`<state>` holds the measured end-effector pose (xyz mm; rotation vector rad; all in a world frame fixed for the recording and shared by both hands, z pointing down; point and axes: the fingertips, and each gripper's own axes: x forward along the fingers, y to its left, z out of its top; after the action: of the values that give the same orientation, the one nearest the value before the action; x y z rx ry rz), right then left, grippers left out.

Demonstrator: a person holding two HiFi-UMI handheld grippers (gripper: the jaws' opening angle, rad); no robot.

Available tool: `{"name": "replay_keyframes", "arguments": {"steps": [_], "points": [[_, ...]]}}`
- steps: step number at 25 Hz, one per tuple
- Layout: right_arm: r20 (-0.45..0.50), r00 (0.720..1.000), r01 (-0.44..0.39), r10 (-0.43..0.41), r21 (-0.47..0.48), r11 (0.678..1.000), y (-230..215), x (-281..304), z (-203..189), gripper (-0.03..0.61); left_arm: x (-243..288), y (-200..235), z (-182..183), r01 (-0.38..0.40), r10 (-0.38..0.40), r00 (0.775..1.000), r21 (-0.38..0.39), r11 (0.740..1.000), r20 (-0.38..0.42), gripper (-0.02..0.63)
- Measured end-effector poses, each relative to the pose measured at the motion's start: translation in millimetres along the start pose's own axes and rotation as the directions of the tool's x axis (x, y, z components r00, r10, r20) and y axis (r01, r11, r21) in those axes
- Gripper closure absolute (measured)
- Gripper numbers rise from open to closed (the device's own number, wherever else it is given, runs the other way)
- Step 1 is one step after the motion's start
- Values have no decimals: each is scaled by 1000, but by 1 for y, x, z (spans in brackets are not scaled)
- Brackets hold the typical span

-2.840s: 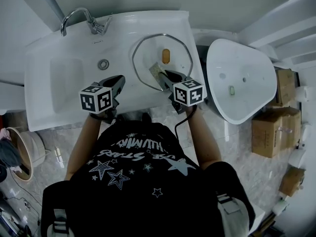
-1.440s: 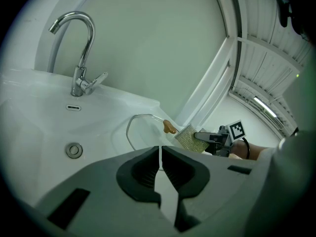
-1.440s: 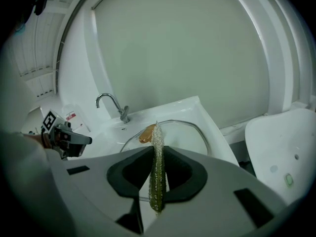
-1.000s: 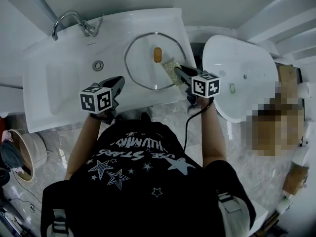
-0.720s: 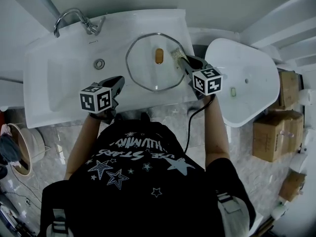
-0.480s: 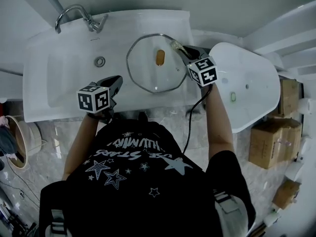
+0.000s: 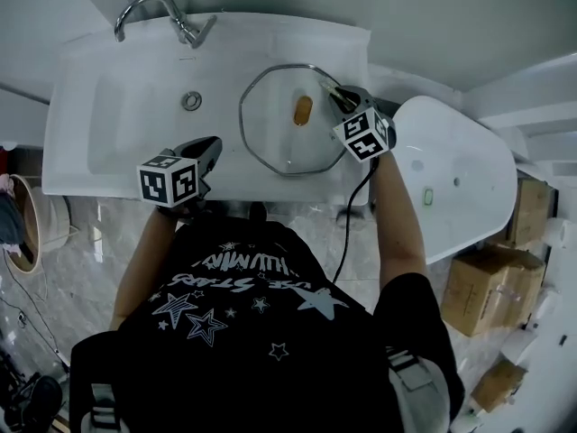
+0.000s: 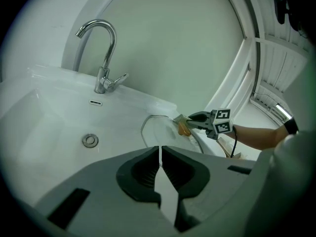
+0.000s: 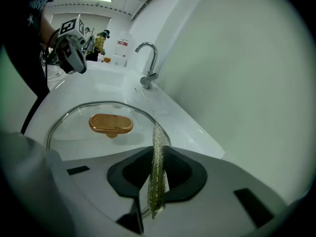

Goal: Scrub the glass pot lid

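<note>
The glass pot lid [image 7: 278,133] with its amber knob [image 7: 303,110] lies flat on the white sink counter, right of the basin; it also shows in the right gripper view as the lid [image 9: 74,120] with knob [image 9: 111,123]. My right gripper [image 7: 335,95] is shut on a thin greenish scrub pad [image 9: 157,169] at the lid's far right rim. My left gripper [image 7: 209,150] is shut and empty, hovering over the counter's front edge left of the lid. In the left gripper view the lid [image 8: 163,132] sits beyond the jaws.
A chrome faucet [image 7: 167,14] stands at the back of the basin, whose drain [image 7: 191,100] lies left of the lid. A white tub-like fixture [image 7: 460,183] stands to the right. Cardboard boxes [image 7: 500,287] sit on the floor, a basket [image 7: 22,233] at far left.
My right gripper has carried the scrub pad from the lid's near middle across to its far right rim. The left gripper has stayed put.
</note>
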<state>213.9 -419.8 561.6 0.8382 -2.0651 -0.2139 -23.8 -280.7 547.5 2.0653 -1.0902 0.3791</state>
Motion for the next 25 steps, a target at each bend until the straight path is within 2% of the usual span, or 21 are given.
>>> {"name": "replay_keyframes", "arguments": {"steps": [14, 25], "points": [[75, 990, -123, 121, 20, 992, 75, -48, -16, 511, 13, -27, -16, 24, -24, 1000, 10, 1000, -8, 589], [143, 963, -240, 228, 71, 968, 120, -81, -18, 509, 15, -40, -37, 27, -27, 998, 8, 1000, -48, 589]]}}
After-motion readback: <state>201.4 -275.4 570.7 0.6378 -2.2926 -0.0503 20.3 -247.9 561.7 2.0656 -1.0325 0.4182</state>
